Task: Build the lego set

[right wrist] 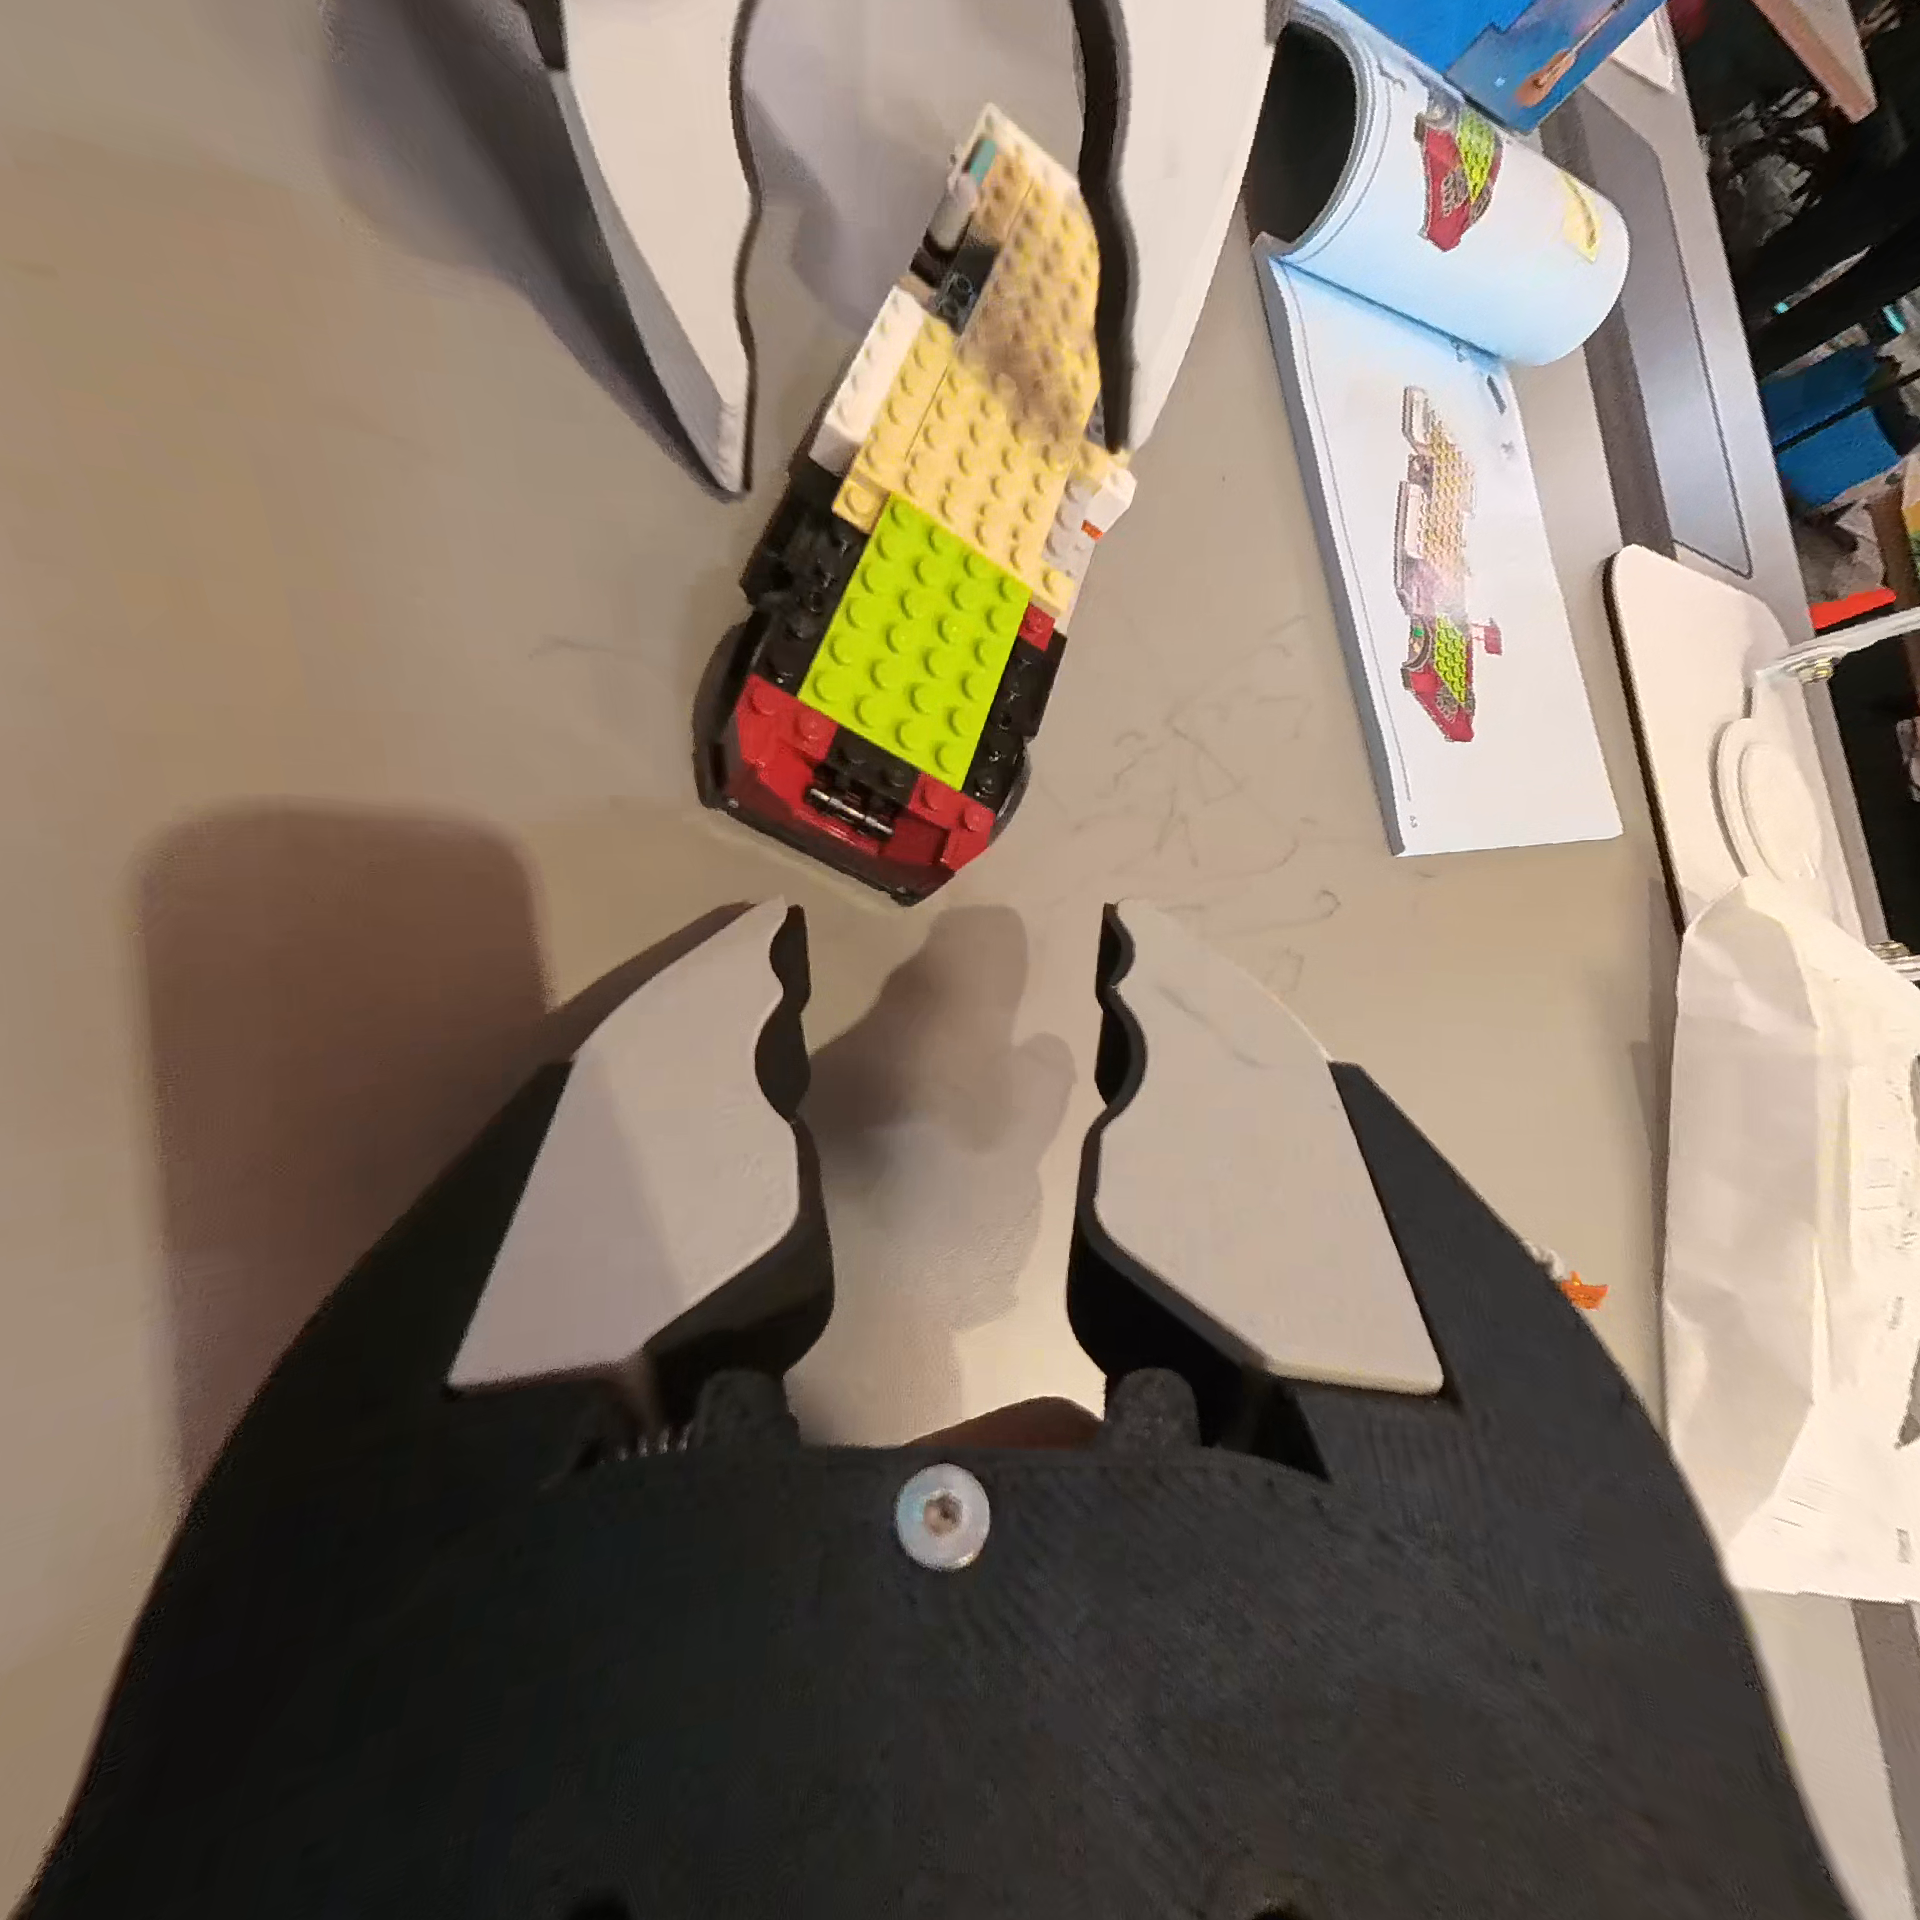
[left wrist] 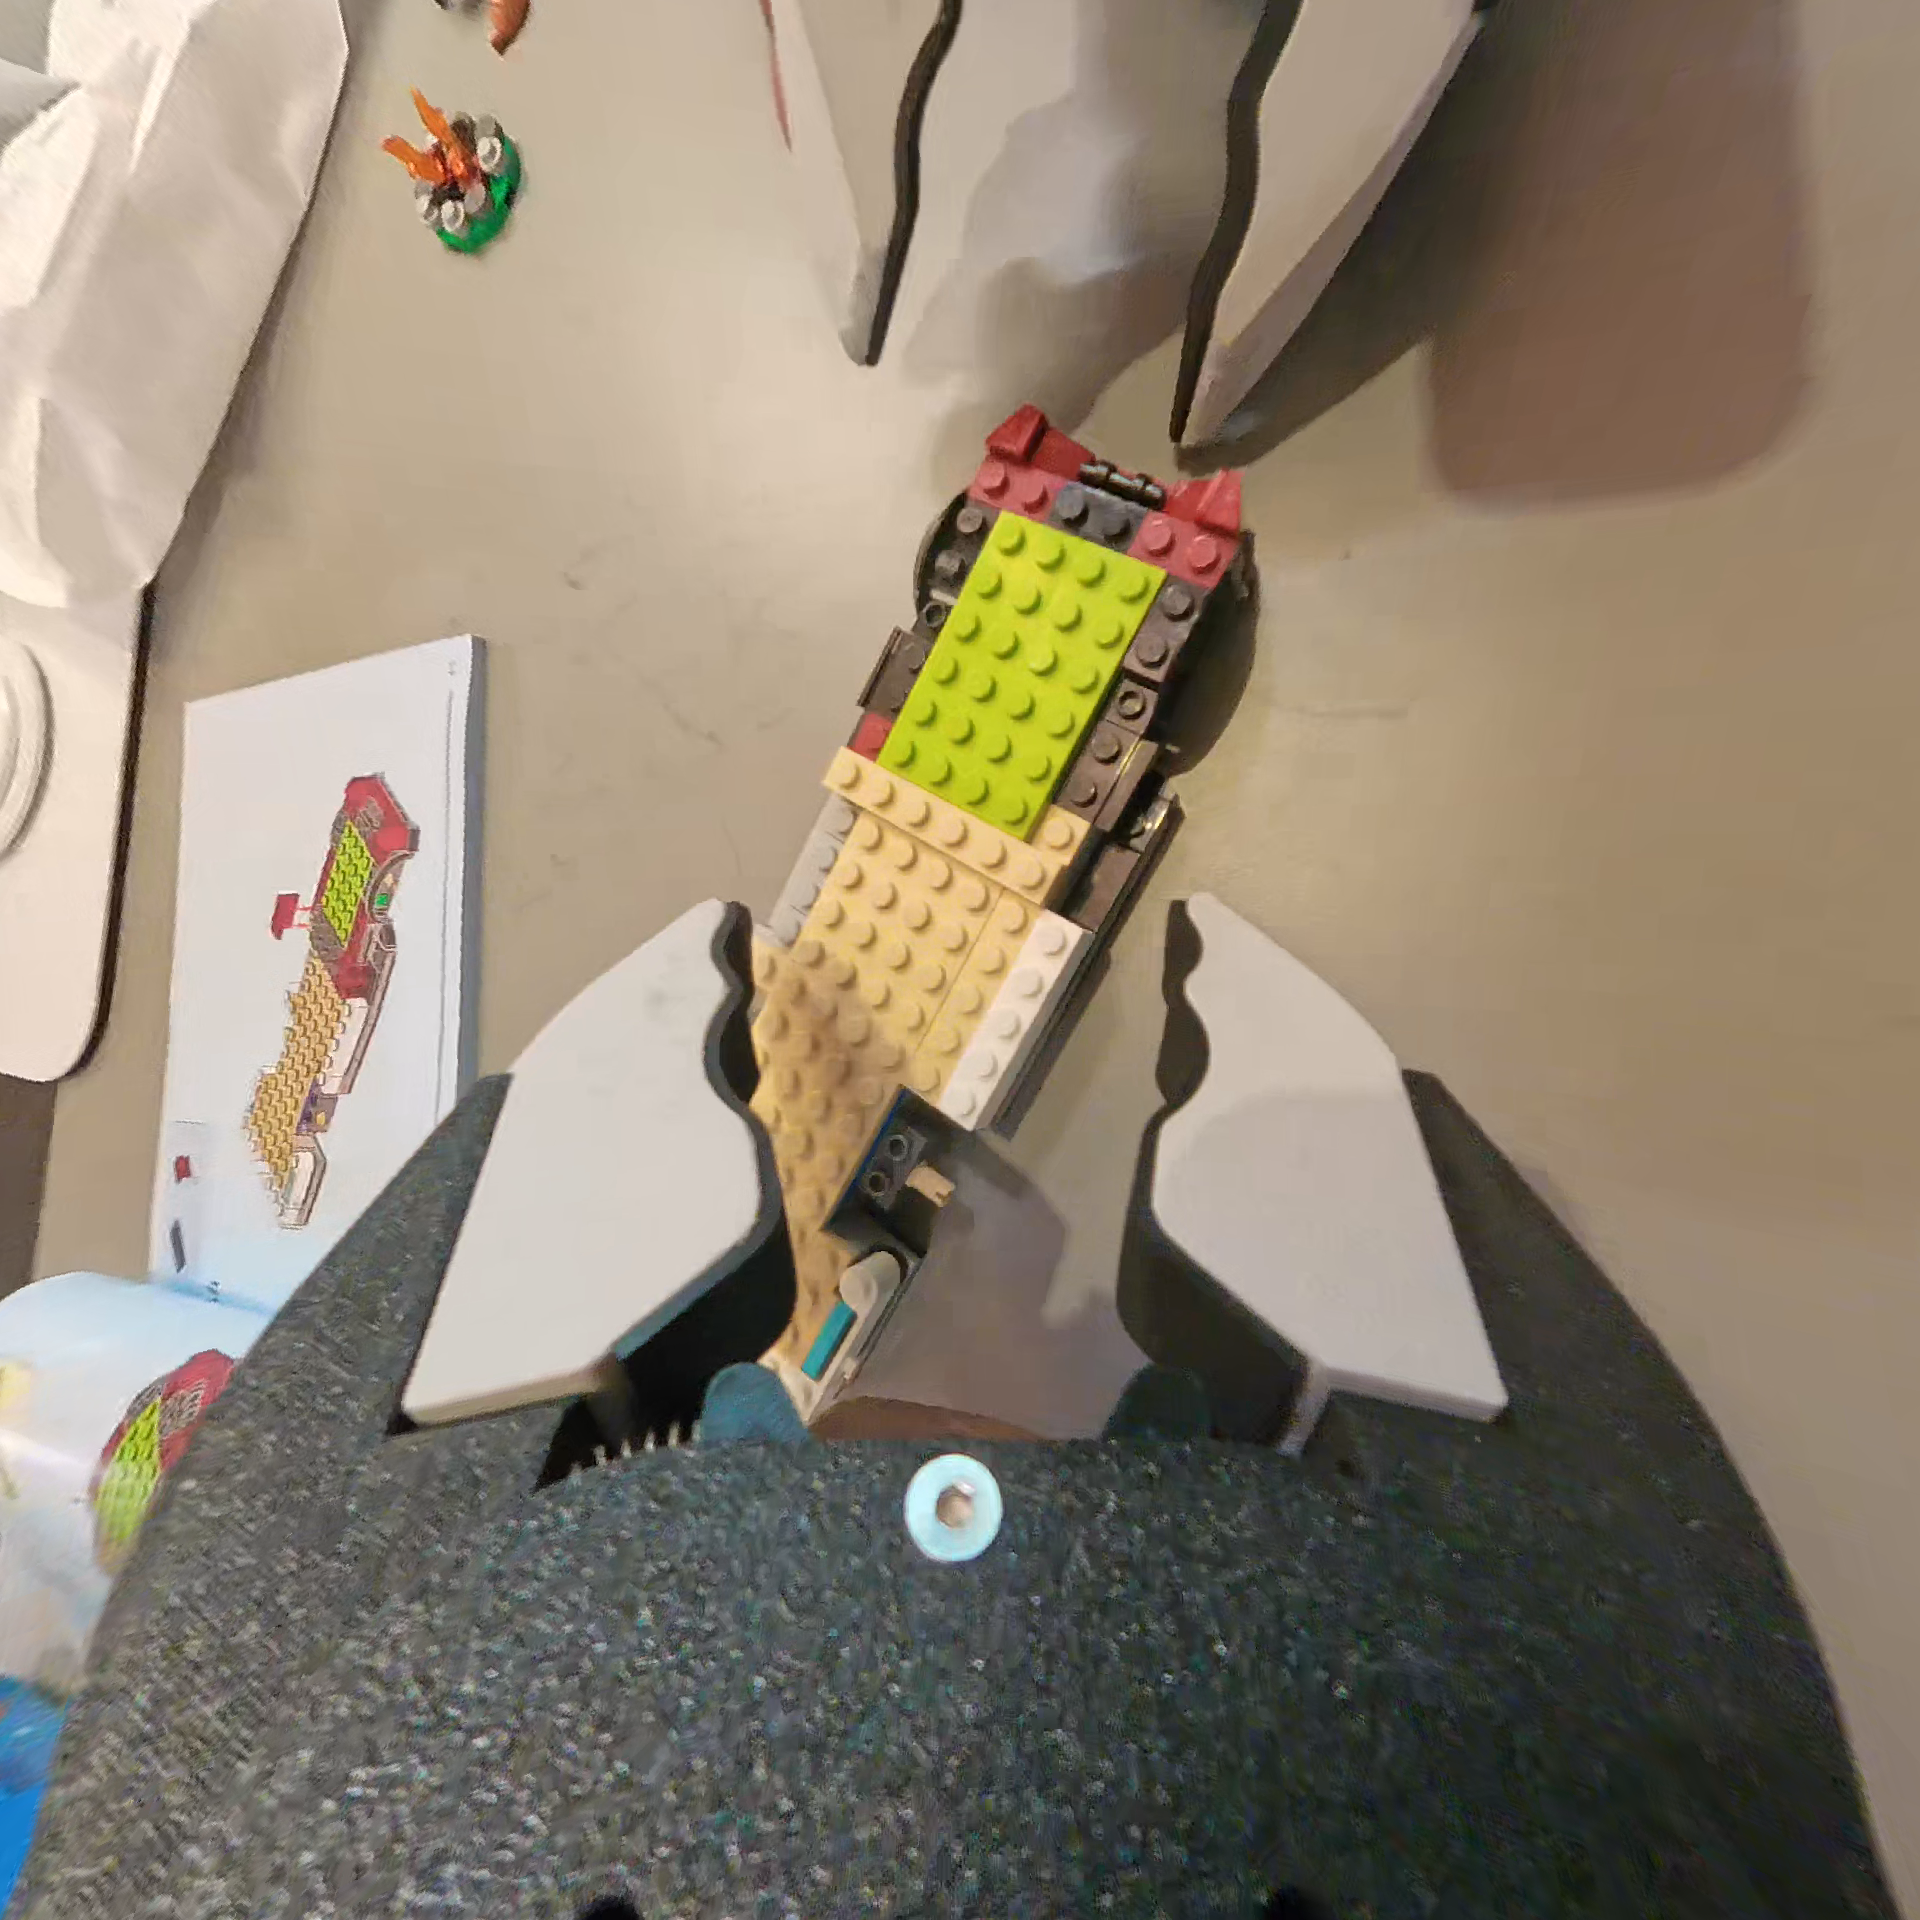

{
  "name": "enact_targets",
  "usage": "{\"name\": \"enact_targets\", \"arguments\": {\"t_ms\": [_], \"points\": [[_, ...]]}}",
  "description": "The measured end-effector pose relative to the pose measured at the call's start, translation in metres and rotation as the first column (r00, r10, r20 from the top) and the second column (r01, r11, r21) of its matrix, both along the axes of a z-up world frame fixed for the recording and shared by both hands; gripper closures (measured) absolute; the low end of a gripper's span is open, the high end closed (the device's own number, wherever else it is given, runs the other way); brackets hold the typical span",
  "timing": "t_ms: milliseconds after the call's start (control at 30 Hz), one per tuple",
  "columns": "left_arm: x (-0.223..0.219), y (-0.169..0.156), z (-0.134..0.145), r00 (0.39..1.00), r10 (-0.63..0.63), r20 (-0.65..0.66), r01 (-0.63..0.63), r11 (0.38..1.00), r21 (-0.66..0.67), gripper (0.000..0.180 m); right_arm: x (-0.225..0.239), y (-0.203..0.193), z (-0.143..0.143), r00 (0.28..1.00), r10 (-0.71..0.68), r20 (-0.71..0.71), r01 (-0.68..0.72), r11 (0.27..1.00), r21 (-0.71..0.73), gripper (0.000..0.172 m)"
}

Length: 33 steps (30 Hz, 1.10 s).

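1. Centrally, a long brick-built model (left wrist: 997, 831) lay flat on the beige bench (left wrist: 1558, 831), with a lime-green studded plate in its middle, tan plates along its narrower end and dark red bricks at the blunt end.
2. The left gripper (left wrist: 956, 914) stood over the tan end with its jaws wide; the model ran up between them, one finger (left wrist: 644, 1039) right against the tan plate's edge, the other clear of the white side bricks, so nothing was clamped.
3. The right gripper (right wrist: 951, 914) faced the red end from just short of it, jaws apart with only bare bench and shadow between them, gripping nothing.
4. An open instruction booklet (right wrist: 1455, 582) with pictures of the same model lay beside the model, one page curled into a roll.
5. A small round green piece with orange flame-like parts (left wrist: 462, 171) sat well apart from the model.
6. Crumpled white paper (left wrist: 156, 260) and a flat white board (right wrist: 1714, 727) lay towards the bench's edge, past the booklet.
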<state>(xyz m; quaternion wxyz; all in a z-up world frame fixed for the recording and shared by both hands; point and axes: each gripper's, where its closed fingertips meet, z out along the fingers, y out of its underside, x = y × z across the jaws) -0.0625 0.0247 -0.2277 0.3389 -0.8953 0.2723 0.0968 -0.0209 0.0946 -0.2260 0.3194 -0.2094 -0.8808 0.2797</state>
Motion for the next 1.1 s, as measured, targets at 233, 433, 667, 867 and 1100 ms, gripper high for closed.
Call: {"name": "enact_targets", "arguments": {"t_ms": [233, 433, 667, 867, 1100], "points": [[0.014, 0.022, 0.061, 0.971, -0.101, 0.215, 0.009, 0.920, 0.391, 0.102, -0.005, 0.003, -0.001, 1.000, -0.029, -0.006, 0.029, 0.999, -0.038, 0.121], [0.043, 0.014, 0.115, 0.903, -0.331, 0.273, 0.049, 0.712, 0.701, 0.108, -0.008, 0.006, 0.000, 0.999, -0.048, -0.007, 0.047, 0.996, -0.077, 0.122], [0.049, 0.000, 0.146, 0.787, -0.469, 0.401, -0.039, 0.611, 0.791, 0.111, -0.008, 0.003, 0.001, 0.999, -0.046, 0.003, 0.046, 0.991, -0.127, 0.127], [0.047, -0.001, 0.147, 0.789, -0.472, 0.394, -0.045, 0.595, 0.803, 0.113, -0.009, 0.003, 0.001, 0.999, -0.047, 0.006, 0.048, 0.990, -0.130, 0.127], [0.052, -0.002, 0.142, 0.811, -0.466, 0.353, -0.007, 0.596, 0.803, 0.114, -0.009, 0.003, 0.001, 0.999, -0.048, 0.007, 0.049, 0.990, -0.131, 0.127]]}}
